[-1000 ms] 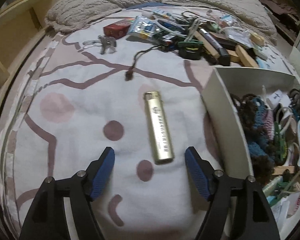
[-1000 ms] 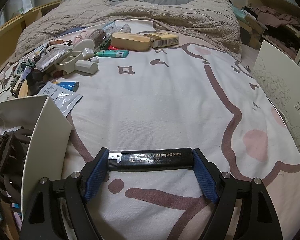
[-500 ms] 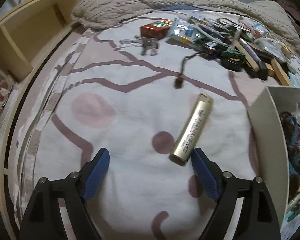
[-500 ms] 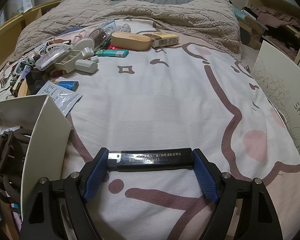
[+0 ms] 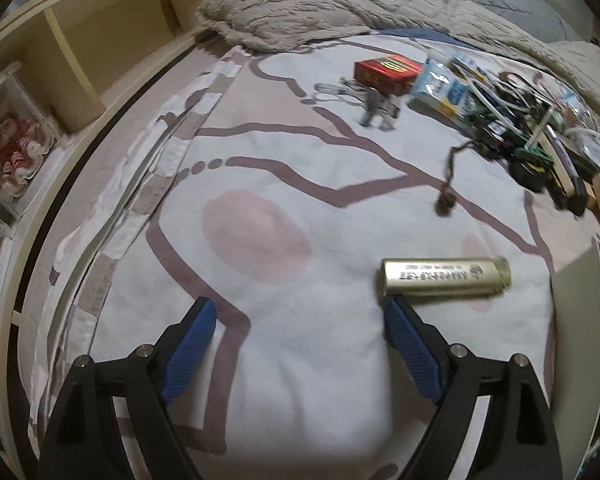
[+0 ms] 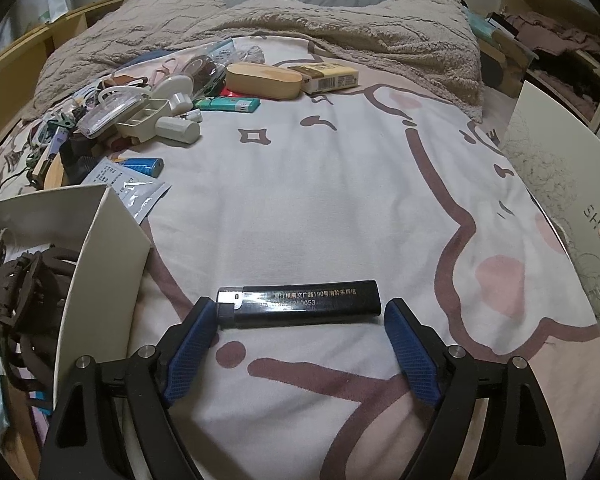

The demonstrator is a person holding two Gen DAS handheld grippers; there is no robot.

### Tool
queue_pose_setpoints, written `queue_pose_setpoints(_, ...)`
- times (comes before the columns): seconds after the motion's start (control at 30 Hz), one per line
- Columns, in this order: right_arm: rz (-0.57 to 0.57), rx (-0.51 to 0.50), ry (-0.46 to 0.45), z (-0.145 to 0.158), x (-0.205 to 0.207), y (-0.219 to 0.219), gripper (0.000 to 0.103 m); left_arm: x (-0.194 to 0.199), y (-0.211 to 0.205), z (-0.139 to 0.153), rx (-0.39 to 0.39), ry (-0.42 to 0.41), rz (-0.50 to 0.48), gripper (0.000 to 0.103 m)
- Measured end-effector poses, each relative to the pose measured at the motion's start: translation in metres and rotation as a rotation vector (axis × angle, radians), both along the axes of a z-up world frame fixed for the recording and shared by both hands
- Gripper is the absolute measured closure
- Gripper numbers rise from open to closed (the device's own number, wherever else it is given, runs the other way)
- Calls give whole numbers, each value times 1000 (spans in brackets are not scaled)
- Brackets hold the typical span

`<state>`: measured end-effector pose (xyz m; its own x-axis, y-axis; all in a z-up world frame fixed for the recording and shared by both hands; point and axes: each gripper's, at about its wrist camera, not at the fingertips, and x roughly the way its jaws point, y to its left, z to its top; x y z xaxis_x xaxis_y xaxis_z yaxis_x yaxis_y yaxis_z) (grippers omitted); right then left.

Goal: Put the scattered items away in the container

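Lighters: one gold (image 5: 444, 282); one black (image 6: 300, 303); two grippers.

Both views sit low and close over the bedsheet (image 5: 308, 392), each looking forward between its own blue-padded fingers. The left wrist camera faces the left side of the bed: the wooden shelf (image 5: 100, 52) runs along its left edge, a corner of the white box (image 5: 576, 292) cuts in at the right. The right wrist camera faces up the bed towards the beige blanket (image 6: 340, 28), with the same white box (image 6: 100, 248) near left. Both take in that box, the blanket (image 5: 320, 8) and, probably, the same far pile of clutter (image 6: 112, 120), blurred in the left view (image 5: 516, 120).
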<state>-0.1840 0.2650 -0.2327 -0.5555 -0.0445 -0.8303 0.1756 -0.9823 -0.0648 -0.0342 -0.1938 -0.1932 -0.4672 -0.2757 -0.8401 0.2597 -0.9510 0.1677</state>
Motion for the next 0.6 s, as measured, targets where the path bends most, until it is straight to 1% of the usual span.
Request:
queue_pose_setpoints(0.07, 1, 5, 1, -1, -1, 0, 17, -2, -3, 0, -8, 9, 16, 11)
queue_pose_setpoints(0.23, -19, 8, 5, -3, -8, 5, 9, -4, -5, -1, -9, 16, 30, 10)
queue_pose_setpoints(0.37, -30, -5, 9, -4, -9, 8, 9, 0, -3, 0, -20, 8, 24, 10)
queue_pose_setpoints(0.47, -31, 3, 21, -4, -8, 7, 9, 5, -2, 3, 24, 14, 3, 10)
queue_pose_setpoints(0.5, -31, 4, 25, -3, -7, 6, 9, 7, -1, 4, 49, 22, -12, 10)
queue_pose_setpoints(0.6, -34, 6, 27, -3, -6, 6, 11, 12, 8, 9, 88, 60, -58, 10)
